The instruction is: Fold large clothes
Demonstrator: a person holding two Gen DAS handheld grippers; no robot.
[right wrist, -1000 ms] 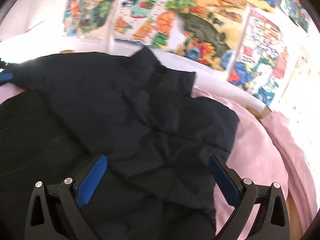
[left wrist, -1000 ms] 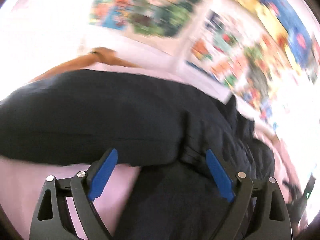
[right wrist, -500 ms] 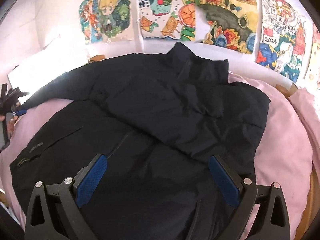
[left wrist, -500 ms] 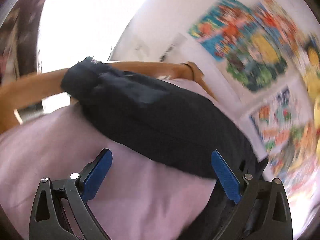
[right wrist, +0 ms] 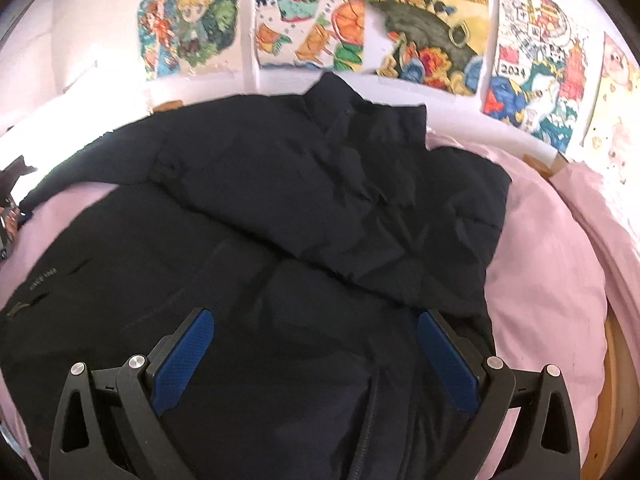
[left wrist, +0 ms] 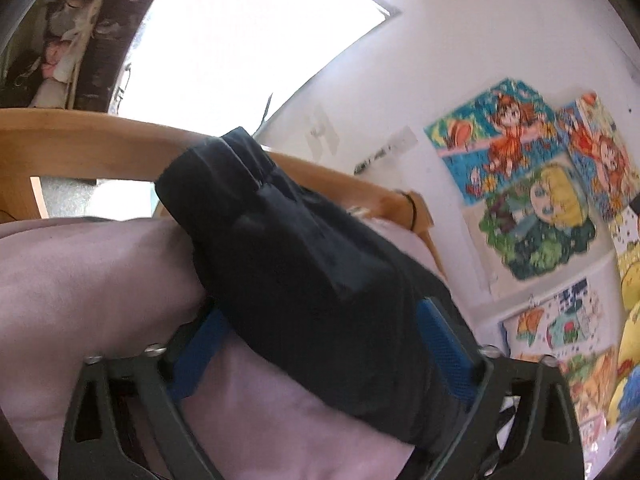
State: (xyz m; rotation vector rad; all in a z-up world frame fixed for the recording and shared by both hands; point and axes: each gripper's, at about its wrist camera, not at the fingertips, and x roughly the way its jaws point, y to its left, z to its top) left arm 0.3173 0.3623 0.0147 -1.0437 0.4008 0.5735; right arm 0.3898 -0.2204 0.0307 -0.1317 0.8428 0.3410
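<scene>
1. Left wrist view: my left gripper [left wrist: 320, 344] points along a dark navy sleeve [left wrist: 304, 264] that runs away from me toward its cuff [left wrist: 224, 160].
2. The sleeve lies between my two blue pads [left wrist: 444, 344]; the left pad is partly hidden under the fabric.
3. My left jaws are closing with the sleeve between them, but I cannot tell whether the pads already press on it.
4. The sleeve rests on a pink sheet [left wrist: 88, 272] that covers the bed.
5. The cuff end reaches up against a curved wooden bed frame [left wrist: 80, 148].
6. Behind the frame a bright window [left wrist: 248, 40] glares white, and colourful drawings [left wrist: 532, 184] hang on the white wall at the right.
7. Right wrist view: my right gripper [right wrist: 316, 356] hovers over the body of the same dark jacket [right wrist: 248, 280], which is spread on the pink sheet [right wrist: 544, 264].
8. My right jaws stand wide apart and released, nothing pinched between the blue pads [right wrist: 184, 356].
9. One sleeve [right wrist: 360, 208] is folded across the chest, slanting from the upper left down to the right edge.
10. The collar [right wrist: 368, 120] stands up at the far end, near the wall.
11. The zip [right wrist: 368, 420] runs toward me between my fingers.
12. A row of drawings [right wrist: 420, 28] covers the wall beyond the jacket.
13. At the far left edge my other gripper [right wrist: 10, 208] shows, small and blurred.
</scene>
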